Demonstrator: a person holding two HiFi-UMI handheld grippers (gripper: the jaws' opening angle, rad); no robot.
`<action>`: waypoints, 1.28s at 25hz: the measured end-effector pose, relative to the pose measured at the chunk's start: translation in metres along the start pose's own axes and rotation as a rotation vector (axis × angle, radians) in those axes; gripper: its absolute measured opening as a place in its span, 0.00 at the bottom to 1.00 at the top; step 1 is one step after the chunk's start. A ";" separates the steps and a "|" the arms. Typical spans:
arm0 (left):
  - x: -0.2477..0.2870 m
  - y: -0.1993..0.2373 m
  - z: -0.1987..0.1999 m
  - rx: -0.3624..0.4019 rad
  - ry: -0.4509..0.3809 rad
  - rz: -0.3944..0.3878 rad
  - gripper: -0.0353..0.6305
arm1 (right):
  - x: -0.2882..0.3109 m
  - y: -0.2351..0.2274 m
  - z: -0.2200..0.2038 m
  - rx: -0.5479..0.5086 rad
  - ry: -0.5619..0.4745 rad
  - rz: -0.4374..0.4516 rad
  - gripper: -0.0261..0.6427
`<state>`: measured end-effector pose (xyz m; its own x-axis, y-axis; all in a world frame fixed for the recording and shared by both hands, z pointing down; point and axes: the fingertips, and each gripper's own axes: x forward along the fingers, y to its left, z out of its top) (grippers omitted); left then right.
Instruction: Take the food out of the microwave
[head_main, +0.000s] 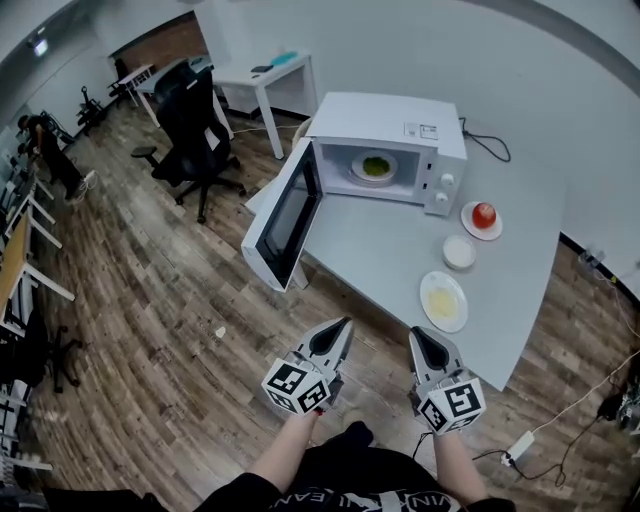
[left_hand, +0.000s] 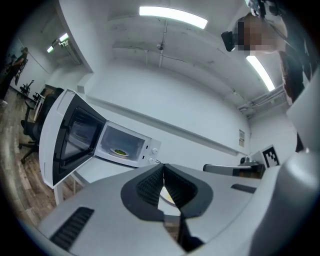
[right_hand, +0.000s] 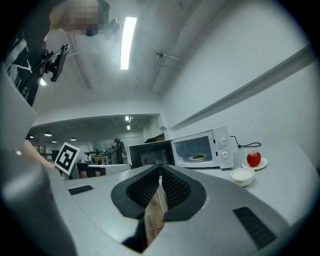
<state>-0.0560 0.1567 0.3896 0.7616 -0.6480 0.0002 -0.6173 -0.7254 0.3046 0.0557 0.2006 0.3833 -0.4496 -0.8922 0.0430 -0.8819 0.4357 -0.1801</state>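
The white microwave (head_main: 385, 128) stands on the grey table (head_main: 520, 290) with its door (head_main: 285, 215) swung wide open to the left. Inside it sits a white plate of green food (head_main: 376, 166), which also shows in the left gripper view (left_hand: 120, 151) and in the right gripper view (right_hand: 198, 157). My left gripper (head_main: 345, 323) and right gripper (head_main: 417, 333) are side by side over the floor, short of the table's near edge, both pointing towards the microwave. The left gripper (left_hand: 163, 167) is shut on nothing. The right gripper (right_hand: 160, 167) is shut and empty too.
To the right of the microwave are a red apple on a small plate (head_main: 483, 216), a white bowl (head_main: 459, 251) and a plate with something pale yellow on it (head_main: 443, 300). A black office chair (head_main: 195, 130) and desks stand on the wooden floor at the left.
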 end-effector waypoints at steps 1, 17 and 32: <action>0.005 0.005 0.001 0.002 0.001 -0.007 0.06 | 0.006 -0.004 0.000 0.003 -0.002 -0.006 0.09; 0.031 0.050 0.001 -0.023 0.012 -0.005 0.06 | 0.051 -0.020 -0.013 0.026 0.026 -0.024 0.09; 0.086 0.097 0.013 -0.027 -0.001 0.063 0.06 | 0.126 -0.057 -0.007 0.016 0.056 0.076 0.09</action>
<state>-0.0529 0.0281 0.4065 0.7208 -0.6929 0.0191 -0.6588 -0.6763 0.3294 0.0484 0.0642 0.4062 -0.5228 -0.8484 0.0832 -0.8427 0.4997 -0.2006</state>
